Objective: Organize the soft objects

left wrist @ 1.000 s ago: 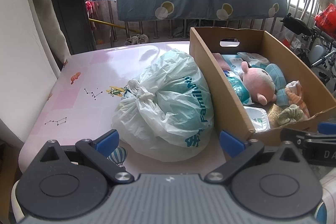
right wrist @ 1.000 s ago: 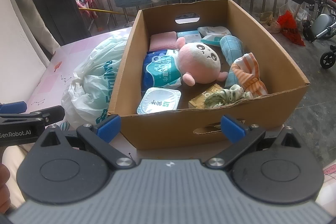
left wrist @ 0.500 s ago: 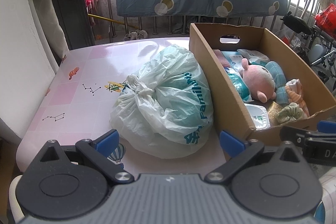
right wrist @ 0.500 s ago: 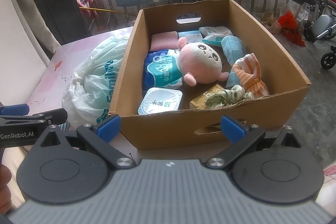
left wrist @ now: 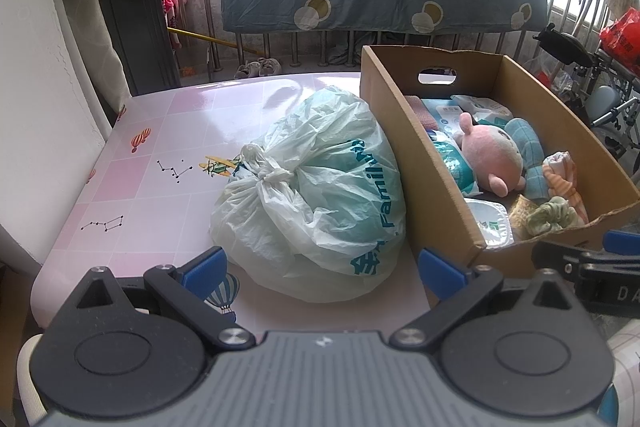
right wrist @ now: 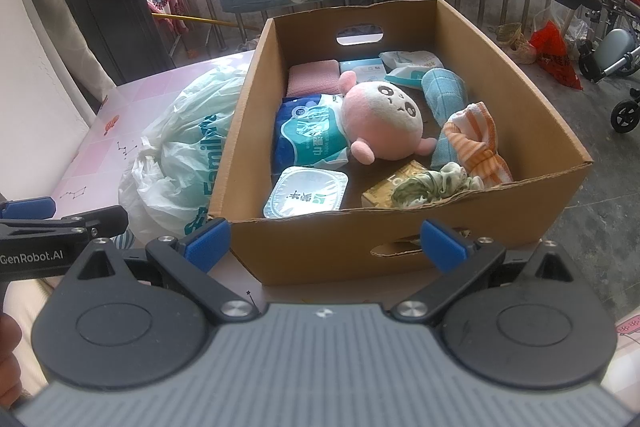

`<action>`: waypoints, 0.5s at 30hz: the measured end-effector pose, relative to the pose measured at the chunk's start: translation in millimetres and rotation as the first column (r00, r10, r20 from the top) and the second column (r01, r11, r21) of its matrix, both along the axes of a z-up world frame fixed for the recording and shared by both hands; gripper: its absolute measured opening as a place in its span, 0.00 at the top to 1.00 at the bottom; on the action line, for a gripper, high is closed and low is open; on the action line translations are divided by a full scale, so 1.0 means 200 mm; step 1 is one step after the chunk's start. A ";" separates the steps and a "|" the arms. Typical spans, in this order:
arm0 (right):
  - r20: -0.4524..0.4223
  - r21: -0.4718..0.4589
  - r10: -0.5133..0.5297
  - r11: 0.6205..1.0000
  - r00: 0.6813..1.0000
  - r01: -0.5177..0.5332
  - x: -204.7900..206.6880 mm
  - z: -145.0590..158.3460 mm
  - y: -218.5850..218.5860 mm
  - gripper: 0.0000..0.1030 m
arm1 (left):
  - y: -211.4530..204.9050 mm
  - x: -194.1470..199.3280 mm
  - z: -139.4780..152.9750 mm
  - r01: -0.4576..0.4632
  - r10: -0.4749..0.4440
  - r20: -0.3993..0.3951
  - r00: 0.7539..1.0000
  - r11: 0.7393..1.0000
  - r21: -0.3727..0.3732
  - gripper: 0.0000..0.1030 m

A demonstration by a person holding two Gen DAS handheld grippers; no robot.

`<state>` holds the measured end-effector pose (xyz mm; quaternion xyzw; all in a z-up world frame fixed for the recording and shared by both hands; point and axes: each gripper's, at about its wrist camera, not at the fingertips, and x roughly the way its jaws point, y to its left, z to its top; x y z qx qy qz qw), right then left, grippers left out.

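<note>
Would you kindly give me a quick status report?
Left gripper and right gripper open, empty. Pink plush toy inside brown cardboard box. Knotted white plastic bag beside box.

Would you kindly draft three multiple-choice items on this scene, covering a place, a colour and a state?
1. Where does the tied plastic bag lie?
A. Inside the box
B. On the table beside the box
C. On the floor

2. What colour is the plush toy?
A. Pink
B. Green
C. Black

3. How are the left tongs?
A. Shut on the bag
B. Shut on nothing
C. Open

Key: B, it rests on the pink table against the cardboard box; A, its body is pink; C, the tips stand wide apart, holding nothing.
</note>
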<state>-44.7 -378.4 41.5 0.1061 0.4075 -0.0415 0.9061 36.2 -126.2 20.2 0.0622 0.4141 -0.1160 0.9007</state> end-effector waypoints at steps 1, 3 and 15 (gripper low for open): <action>0.000 0.000 0.001 1.000 1.000 -0.001 0.00 0.00 0.00 0.01 | 0.00 0.00 0.00 0.001 -0.001 0.000 1.000 1.000 0.000 0.00; 0.000 -0.001 0.001 1.000 1.000 -0.001 0.00 0.00 0.00 0.01 | 0.00 0.00 0.00 0.000 0.000 0.000 1.000 1.000 0.000 0.00; -0.001 0.000 0.001 1.000 1.000 -0.001 0.00 0.00 0.00 0.01 | 0.00 0.00 0.00 -0.001 0.001 0.000 1.000 1.000 -0.001 0.01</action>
